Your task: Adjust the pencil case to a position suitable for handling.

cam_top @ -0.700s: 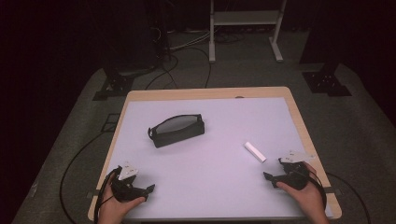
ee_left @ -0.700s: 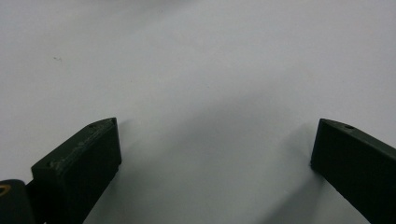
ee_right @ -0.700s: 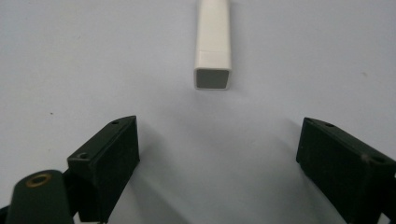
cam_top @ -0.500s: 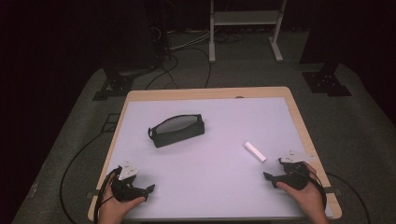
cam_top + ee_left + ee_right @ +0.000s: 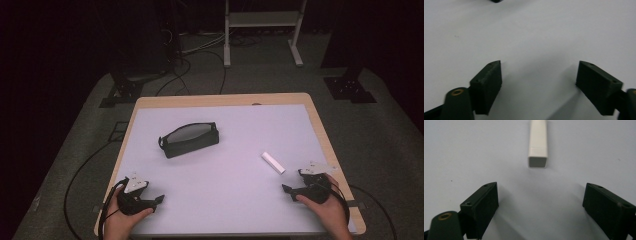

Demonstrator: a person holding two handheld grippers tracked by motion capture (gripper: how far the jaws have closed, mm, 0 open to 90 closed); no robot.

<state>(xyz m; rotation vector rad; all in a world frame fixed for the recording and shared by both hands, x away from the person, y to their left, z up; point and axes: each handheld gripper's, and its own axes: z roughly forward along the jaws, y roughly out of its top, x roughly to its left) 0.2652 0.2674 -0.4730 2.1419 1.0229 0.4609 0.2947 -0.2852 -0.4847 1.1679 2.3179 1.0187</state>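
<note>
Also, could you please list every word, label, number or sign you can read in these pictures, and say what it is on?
None: no readable text in any view.
The white stick is plain, with no print on the faces shown.
The black pouch shows no label that can be made out; it is too small to tell.
The table and both grippers bear no visible markings.

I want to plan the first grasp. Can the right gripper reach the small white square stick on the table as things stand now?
Probably yes. The right gripper has open jaws aimed at the small white square stick, which lies just ahead with bare table between them.
</note>
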